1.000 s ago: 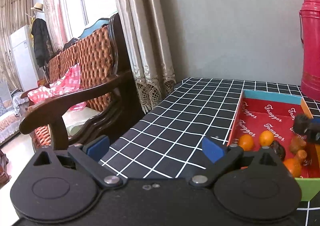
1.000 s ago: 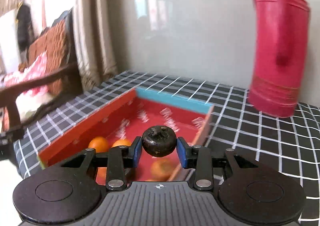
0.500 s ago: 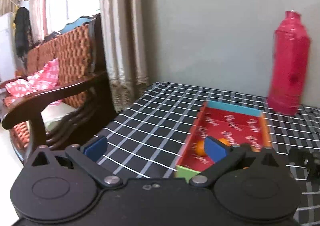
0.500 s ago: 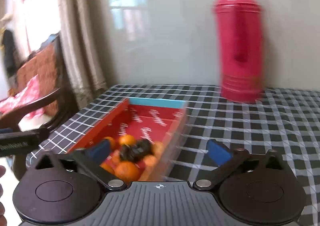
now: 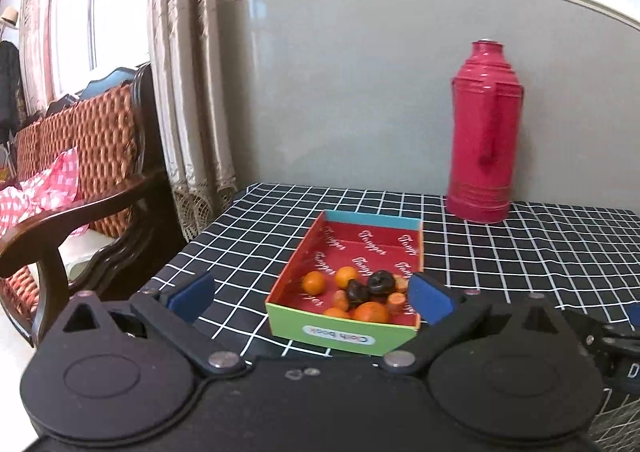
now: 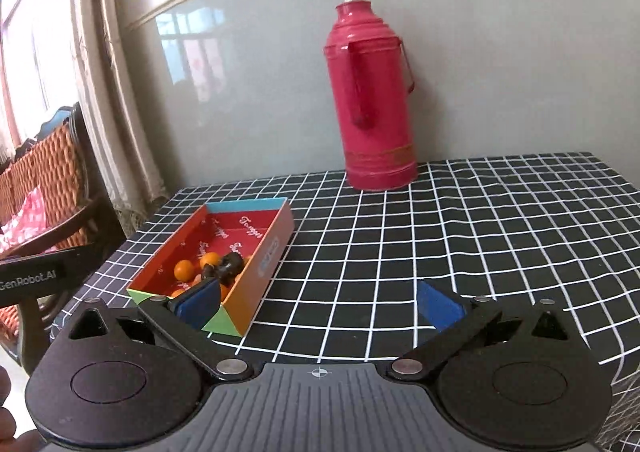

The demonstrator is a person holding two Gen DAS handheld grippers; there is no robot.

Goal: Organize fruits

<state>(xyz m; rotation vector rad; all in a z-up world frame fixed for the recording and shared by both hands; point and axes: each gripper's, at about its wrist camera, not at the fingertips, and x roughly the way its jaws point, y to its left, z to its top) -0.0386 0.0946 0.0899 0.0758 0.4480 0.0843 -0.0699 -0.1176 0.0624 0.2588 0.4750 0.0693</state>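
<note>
A shallow cardboard box (image 5: 338, 336) (image 6: 272, 248) with a red inside rests on the black checked tablecloth (image 6: 440, 252). Its near end holds several small oranges (image 5: 314, 282) (image 6: 184, 269) and two dark mangosteens (image 5: 380, 282) (image 6: 228, 265). My left gripper (image 5: 310, 298) hangs open in front of the box, nothing between its blue pads. My right gripper (image 6: 318, 302) stands wide open and empty, to the right of the box's near corner and above bare cloth. Part of the left gripper's body (image 6: 36, 278) shows at the left edge of the right wrist view.
A tall red thermos (image 5: 486, 132) (image 6: 372, 96) stands at the back of the table by the grey wall. A wooden armchair (image 5: 76, 180) with a woven back and a pink checked cloth sits left of the table. Curtains (image 5: 188, 92) hang behind it.
The right gripper opened and let the mangosteen go; it now lies in the box among the oranges. Both grippers have pulled back and risen, so the whole box and thermos show.
</note>
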